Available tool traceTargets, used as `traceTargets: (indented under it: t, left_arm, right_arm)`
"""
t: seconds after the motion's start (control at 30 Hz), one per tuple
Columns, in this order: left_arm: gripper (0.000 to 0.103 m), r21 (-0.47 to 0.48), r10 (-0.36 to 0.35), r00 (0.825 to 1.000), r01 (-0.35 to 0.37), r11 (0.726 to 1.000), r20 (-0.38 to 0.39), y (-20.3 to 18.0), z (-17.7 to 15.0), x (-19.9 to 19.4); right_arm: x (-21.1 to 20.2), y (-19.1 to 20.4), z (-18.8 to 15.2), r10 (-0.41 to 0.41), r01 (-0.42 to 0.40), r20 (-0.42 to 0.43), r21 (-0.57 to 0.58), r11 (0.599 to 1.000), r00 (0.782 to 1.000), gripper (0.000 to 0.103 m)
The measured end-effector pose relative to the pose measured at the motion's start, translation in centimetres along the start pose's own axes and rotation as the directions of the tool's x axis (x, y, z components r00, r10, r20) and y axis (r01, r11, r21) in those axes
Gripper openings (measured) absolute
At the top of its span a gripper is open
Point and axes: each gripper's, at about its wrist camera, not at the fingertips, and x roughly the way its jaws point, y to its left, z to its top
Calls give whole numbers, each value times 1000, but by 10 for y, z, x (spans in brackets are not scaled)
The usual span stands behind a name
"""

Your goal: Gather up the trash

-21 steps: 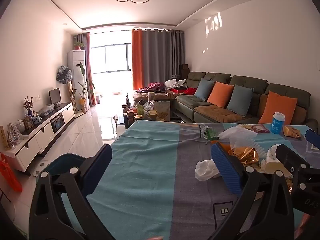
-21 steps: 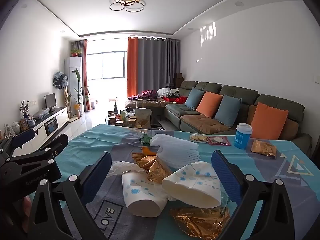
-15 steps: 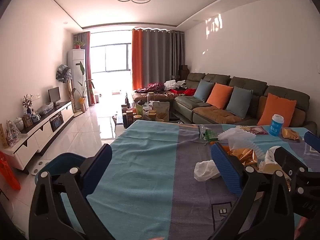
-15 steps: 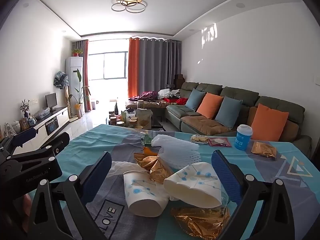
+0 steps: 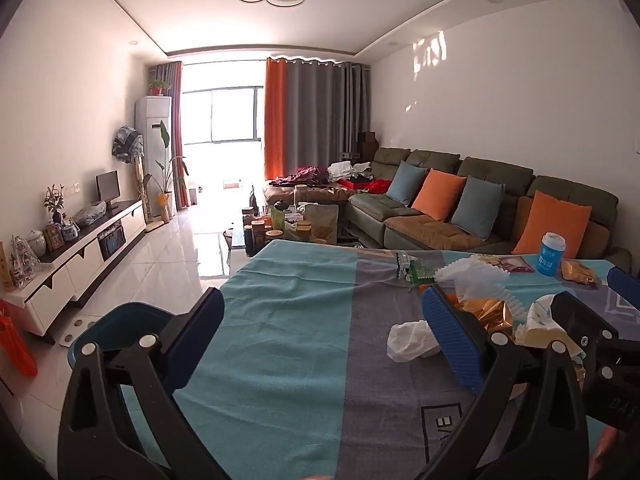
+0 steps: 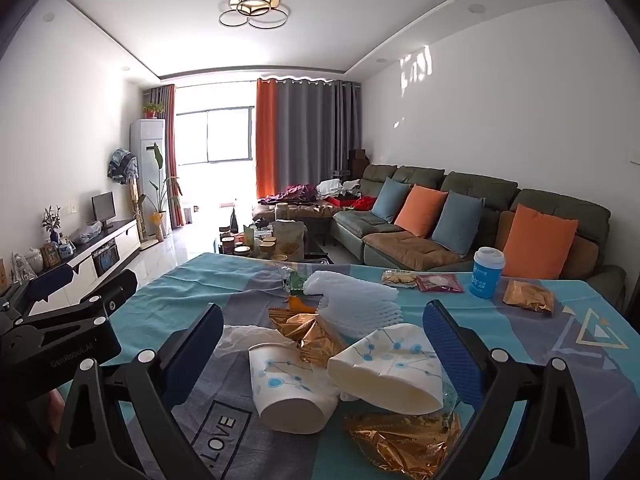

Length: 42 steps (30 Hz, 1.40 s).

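Trash lies in a heap on the teal and grey tablecloth (image 6: 224,280). Between my right gripper's (image 6: 324,324) wide-open jaws, without touching them, lie two tipped white paper cups (image 6: 288,388) (image 6: 392,368). Crumpled gold foil (image 6: 404,440) lies below the cups, more foil (image 6: 308,332) and a white foam net (image 6: 356,300) behind them. A crumpled white tissue (image 5: 408,340) rests just left of my left gripper's right finger. My left gripper (image 5: 324,320) is open over bare cloth, left of the heap.
A blue lidded cup (image 6: 486,272), a gold packet (image 6: 528,296) and two snack packets (image 6: 440,282) stand near the table's far edge. A dark blue tub (image 5: 112,328) sits on the floor at the table's left. A sofa (image 6: 460,200) lies behind.
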Motion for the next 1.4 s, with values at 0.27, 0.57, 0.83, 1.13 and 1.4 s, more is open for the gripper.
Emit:
traceTargets:
  t: [0.27,0.57,0.83,1.13,1.4]
  left_arm:
    - [98,-3,-5,1000,5,1000,-1,0,0,-1]
    - [98,-5,-7,1000,7,1000,-3,0,2,-2]
    - [98,-8,-10,1000,10,1000,-4,0,0,-3]
    - [98,-9,-15,1000,15,1000,-6,-2,0,-4]
    - [98,-9,-20,1000,20,1000,-13,-2,0,-6]
  right_arm:
    - [-1,-1,-1,6,-6,3,4,1000,1000,97]
    - [-2,-1,0,15,-15,2,9,1000,1000,97]
    - [-1,0,1,24,-24,4,11,1000,1000,97]
    - [0,1,1,29,-29,3,15,999,1000,97]
    - [1,1,0,42,-42,-6,19,999,999,97]
